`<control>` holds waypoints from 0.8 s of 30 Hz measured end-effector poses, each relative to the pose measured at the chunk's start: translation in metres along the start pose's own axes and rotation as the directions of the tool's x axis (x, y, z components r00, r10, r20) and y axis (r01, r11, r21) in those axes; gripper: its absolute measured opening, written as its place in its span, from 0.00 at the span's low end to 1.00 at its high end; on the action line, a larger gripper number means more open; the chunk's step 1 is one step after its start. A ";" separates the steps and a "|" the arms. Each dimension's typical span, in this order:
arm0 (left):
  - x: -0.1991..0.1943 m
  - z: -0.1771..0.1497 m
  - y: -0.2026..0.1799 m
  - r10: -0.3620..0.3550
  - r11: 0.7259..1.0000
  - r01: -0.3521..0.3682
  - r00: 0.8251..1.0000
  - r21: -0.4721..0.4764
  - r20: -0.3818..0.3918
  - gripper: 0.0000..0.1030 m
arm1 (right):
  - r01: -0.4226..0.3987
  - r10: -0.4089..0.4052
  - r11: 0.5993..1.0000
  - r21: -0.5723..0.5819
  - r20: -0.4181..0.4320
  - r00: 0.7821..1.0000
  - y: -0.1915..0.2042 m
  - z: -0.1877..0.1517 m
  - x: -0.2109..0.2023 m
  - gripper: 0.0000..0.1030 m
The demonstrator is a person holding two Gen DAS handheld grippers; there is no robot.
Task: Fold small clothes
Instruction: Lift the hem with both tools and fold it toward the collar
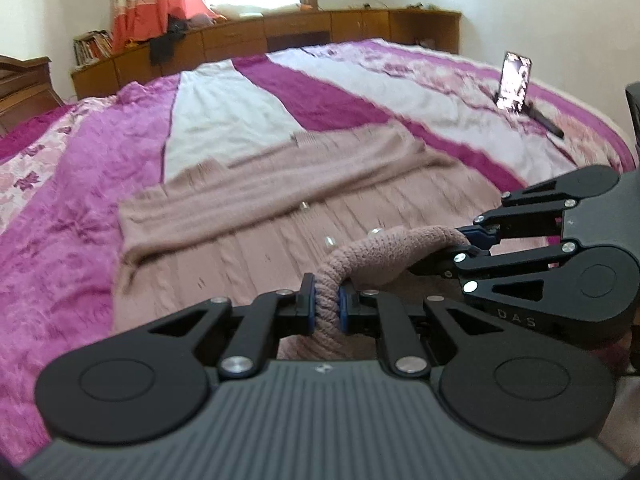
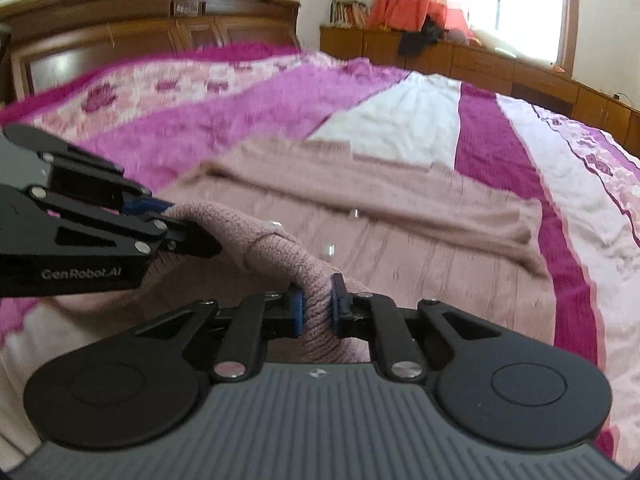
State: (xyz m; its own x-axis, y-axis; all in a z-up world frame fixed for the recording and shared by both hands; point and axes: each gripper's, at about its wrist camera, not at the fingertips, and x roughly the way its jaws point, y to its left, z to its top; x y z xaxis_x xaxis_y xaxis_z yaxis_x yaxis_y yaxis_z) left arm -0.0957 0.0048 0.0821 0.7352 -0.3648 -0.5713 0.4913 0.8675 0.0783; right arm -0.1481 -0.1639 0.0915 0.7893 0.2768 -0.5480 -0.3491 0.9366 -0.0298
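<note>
Your left tongs (image 1: 325,305) are clamped on the rolled, ribbed edge of the sweater (image 1: 280,216), the blue pads (image 1: 307,300) pressing the knit from both sides. That dusty-pink sweater lies flat in the near middle of the bed (image 1: 72,184), with one sleeve (image 1: 280,178) folded across its body and small clear buttons (image 1: 329,242) running down it. The thick knit rim arches up between your two tools. To the right, your right tongs (image 2: 317,305) grip the same rim just beside the left ones, also closed on the fabric. The bedspread (image 2: 500,128) is plush, in magenta, white and flowered pink stripes. Only the left camera shows the phone (image 1: 514,82) propped upright at the far right of the bed; only the right camera shows the curved wooden headboard (image 2: 140,16) at far left. Both show the low wooden cabinets (image 1: 320,28) under the window, with books (image 1: 94,46) at their left end.
</note>
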 end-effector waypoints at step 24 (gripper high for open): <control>0.043 0.108 0.046 0.091 0.996 -0.089 0.979 -0.022 0.182 0.13 | 0.009 -0.033 0.992 0.128 0.185 0.982 -0.062 0.135 0.059 0.13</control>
State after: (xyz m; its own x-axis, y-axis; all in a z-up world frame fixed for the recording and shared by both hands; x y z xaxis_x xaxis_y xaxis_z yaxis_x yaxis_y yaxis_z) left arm 0.0088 -0.0077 0.1496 0.8496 -0.3397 -0.4035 0.4139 0.9036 0.1107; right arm -0.0119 -0.1765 0.1742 0.8801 0.2806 -0.3829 -0.2742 0.9589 0.0724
